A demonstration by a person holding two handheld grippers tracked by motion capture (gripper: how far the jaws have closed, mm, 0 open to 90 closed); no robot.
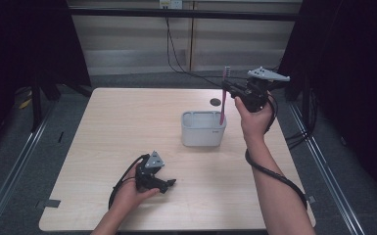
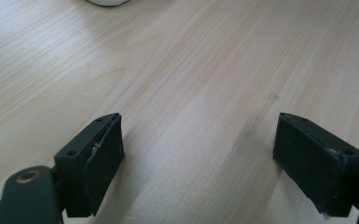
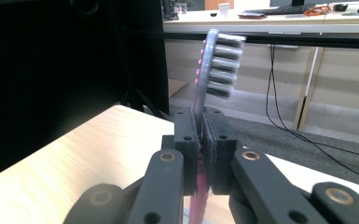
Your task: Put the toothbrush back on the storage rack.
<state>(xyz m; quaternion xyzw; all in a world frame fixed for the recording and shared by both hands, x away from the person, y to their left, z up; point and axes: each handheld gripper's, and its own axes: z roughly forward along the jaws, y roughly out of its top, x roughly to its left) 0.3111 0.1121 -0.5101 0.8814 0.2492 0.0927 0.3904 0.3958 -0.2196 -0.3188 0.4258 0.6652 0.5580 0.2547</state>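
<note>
My right gripper is raised above the far right of the wooden table and is shut on a pink toothbrush. The brush stands upright with its bristle head on top and its handle end reaching down into a white rectangular holder. In the right gripper view the two jaws clamp the brush neck just under the bristles. My left gripper rests low on the table near the front edge, open, with bare wood between its fingers.
A dark round mark lies on the table behind the holder. Black cables run along the floor beyond the far edge. Dark curtains flank both sides. The white holder's edge peeks in at the top of the left gripper view.
</note>
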